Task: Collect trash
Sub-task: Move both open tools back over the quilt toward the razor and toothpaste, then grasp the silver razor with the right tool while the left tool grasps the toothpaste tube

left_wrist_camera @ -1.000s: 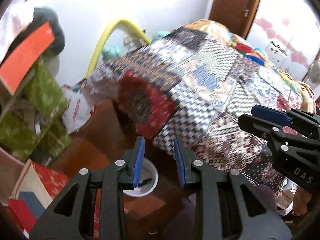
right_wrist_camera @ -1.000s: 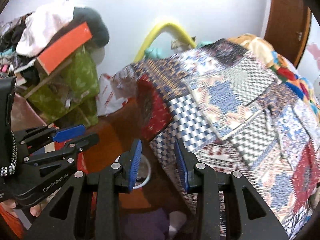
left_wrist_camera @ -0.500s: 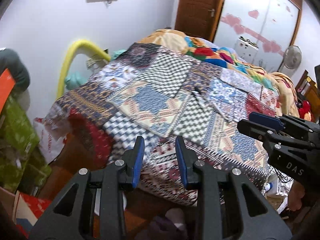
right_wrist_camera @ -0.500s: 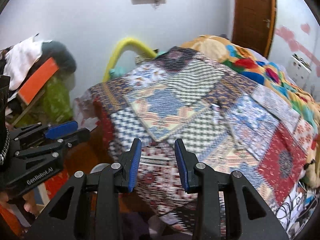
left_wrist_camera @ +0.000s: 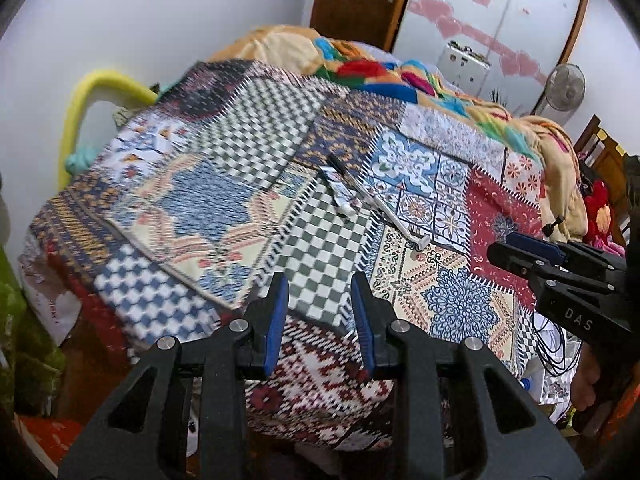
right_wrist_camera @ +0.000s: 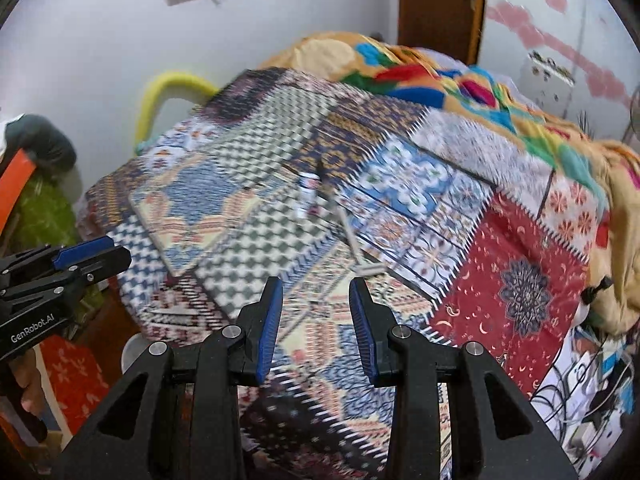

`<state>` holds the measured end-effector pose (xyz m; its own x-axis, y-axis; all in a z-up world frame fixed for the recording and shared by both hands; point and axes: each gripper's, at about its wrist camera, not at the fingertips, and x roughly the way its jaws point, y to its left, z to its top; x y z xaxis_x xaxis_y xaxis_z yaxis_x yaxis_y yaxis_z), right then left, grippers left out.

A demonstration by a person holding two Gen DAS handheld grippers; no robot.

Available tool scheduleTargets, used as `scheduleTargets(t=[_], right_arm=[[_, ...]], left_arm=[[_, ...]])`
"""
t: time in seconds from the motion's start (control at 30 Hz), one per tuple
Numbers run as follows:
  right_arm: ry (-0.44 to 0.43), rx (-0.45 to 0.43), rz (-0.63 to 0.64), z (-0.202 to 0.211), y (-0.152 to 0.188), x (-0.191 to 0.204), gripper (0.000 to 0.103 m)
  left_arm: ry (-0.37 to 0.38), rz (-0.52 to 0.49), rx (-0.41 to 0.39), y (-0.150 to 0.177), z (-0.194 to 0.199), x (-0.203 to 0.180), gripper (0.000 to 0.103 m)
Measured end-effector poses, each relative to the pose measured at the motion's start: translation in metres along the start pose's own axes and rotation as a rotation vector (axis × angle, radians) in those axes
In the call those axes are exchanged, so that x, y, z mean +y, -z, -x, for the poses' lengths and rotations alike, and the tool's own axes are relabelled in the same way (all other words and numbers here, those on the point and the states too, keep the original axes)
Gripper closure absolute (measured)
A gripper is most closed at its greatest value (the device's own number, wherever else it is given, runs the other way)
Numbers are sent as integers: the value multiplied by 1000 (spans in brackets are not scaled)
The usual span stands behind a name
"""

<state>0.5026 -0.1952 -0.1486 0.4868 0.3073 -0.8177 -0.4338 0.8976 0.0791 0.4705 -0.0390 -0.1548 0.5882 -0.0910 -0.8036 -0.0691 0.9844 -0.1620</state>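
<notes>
A patchwork quilt (left_wrist_camera: 224, 208) covers a bed that fills both views. Near its middle lie a small crumpled tube (left_wrist_camera: 340, 194), a thin black pen (left_wrist_camera: 338, 164) and a white disposable razor (left_wrist_camera: 400, 224). In the right wrist view the tube (right_wrist_camera: 308, 196) and razor (right_wrist_camera: 354, 240) are blurred. My left gripper (left_wrist_camera: 320, 284) hangs over the bed's near edge, open and holding nothing, well short of the items. My right gripper (right_wrist_camera: 316, 286) is open and bare too. Each shows in the other's view: the right gripper (left_wrist_camera: 520, 248) and the left gripper (right_wrist_camera: 92, 252).
A yellow padded hoop (left_wrist_camera: 84, 96) stands against the white wall behind the bed. A brown door (left_wrist_camera: 356, 0) and a mirrored wardrobe (left_wrist_camera: 500, 20) are beyond. Tangled cables (right_wrist_camera: 592, 392) lie at the bed's right side, green bags (right_wrist_camera: 44, 216) at its left. A colourful blanket (left_wrist_camera: 360, 68) is heaped at the far end.
Both views have swung from the cluttered floor corner with the white bowl to the bed top. The tube, pen and razor have come into sight. Both grippers stay open.
</notes>
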Motion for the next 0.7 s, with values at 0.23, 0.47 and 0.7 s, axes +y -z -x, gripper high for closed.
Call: scheduleTargets(t=[0.23,0.47,0.7], right_arm=[[-16,58,-85,-49,1,-41,72],[-42,95,-135,-95,3,-66,51],[-21,80,-70,-119,5,-63,51]], left_arm=[[30,-15,86,-16,-75,-14,72],[71,-9,162,-28,-139,-24,72],[77,33,178,-44,-188,-21,72]])
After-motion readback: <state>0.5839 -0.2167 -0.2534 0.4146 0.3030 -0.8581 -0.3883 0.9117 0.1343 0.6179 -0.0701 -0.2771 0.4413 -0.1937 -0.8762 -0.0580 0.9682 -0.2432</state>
